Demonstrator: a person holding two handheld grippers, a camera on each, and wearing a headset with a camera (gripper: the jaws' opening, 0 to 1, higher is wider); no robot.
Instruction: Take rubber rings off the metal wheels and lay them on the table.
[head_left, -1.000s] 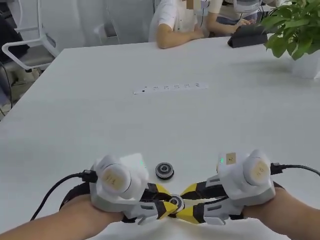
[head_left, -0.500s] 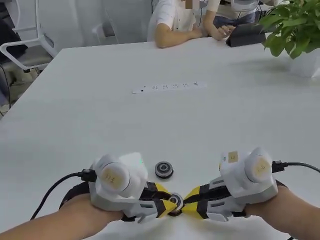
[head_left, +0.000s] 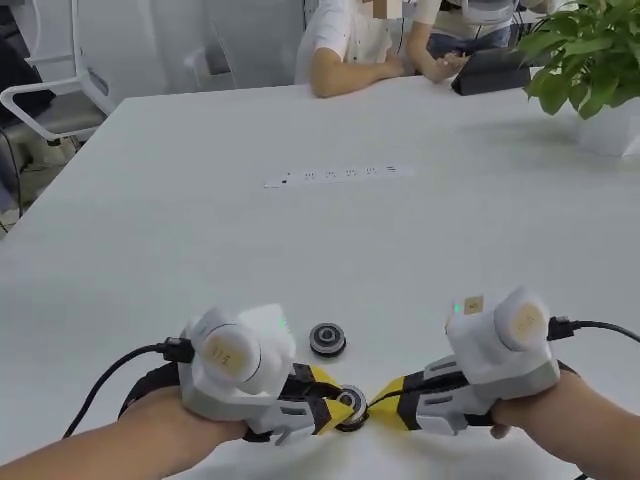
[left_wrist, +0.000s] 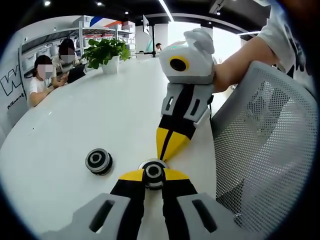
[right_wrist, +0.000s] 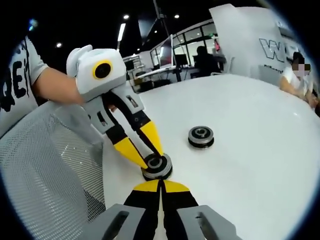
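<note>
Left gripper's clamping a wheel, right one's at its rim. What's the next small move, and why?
Probably draw the right gripper slowly away to peel the rubber ring: the left gripper clamps the wheel, and the right's shut jaws meet its rim. Whether they pinch the ring is unclear.

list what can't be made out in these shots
- Right gripper view: whether the right hand-held gripper holds anything; its tips cover the rim of the held wheel.
- Left gripper view: that wheel's sides, behind the jaws of the left hand-held gripper.
- Head view: markings on the strip, too small.
</note>
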